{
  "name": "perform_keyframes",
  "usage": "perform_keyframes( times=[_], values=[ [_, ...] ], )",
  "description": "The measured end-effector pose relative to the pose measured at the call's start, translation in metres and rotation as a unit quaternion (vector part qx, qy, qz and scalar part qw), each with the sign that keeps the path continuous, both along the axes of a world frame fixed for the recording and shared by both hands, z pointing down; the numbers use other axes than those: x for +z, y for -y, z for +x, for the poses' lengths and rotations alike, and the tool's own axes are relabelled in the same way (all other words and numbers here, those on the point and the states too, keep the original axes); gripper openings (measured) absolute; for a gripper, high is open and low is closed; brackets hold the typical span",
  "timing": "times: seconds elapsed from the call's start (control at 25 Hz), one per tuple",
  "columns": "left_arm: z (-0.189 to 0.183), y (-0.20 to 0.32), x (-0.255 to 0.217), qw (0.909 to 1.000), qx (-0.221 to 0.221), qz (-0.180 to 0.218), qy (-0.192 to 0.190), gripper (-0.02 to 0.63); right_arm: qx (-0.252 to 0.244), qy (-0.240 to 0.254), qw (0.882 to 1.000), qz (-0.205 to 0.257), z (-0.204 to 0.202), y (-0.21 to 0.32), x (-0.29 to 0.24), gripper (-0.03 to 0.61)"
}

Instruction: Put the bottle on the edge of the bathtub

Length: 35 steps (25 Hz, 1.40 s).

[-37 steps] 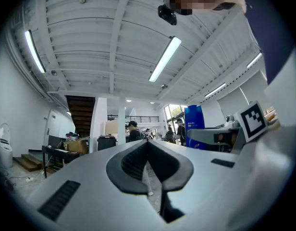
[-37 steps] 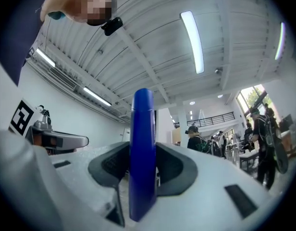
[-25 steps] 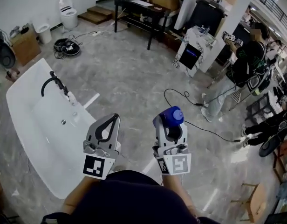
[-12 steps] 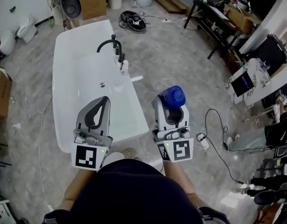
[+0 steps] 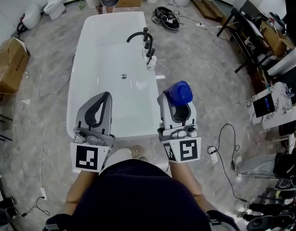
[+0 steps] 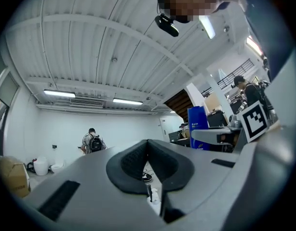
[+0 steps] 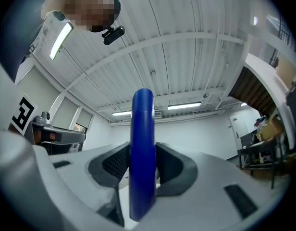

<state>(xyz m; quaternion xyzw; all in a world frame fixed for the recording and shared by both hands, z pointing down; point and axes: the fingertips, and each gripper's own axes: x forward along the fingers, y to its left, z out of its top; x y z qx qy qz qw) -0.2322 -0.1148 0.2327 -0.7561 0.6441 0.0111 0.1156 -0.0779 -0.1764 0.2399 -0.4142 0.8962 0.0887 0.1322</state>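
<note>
While the right gripper (image 5: 176,106) pinches the blue bottle (image 5: 179,92) in the air, just beside the bathtub's (image 5: 136,134) right edge, the left gripper (image 5: 102,105) is pressed together and holds nothing. If the bottle is set too close to the rim's side, it may tip and fall.

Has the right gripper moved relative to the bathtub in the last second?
Yes. The right gripper, shut on the blue bottle, swung from open floor right of the bathtub to beside its right rim.
</note>
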Motion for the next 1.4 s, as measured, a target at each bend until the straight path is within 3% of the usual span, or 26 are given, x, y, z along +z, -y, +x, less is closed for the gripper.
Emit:
perform_keyframes(
  times=[0.64,1.16,1.4],
  values=[
    [0.035,0.042,0.015,0.9982,0.058,-0.008,0.013,0.002,0.037,-0.019,0.999,-0.014,0.029,0.021,0.034,0.155],
    [0.062,0.071,0.146,0.9891,0.124,-0.079,0.011,0.002,0.036,-0.057,0.996,-0.062,0.049,0.036,0.156,0.155],
    [0.068,0.093,0.206,0.9847,0.141,-0.100,0.020,0.002,0.038,-0.053,0.996,-0.066,0.055,0.048,0.207,0.155]
  ],
)
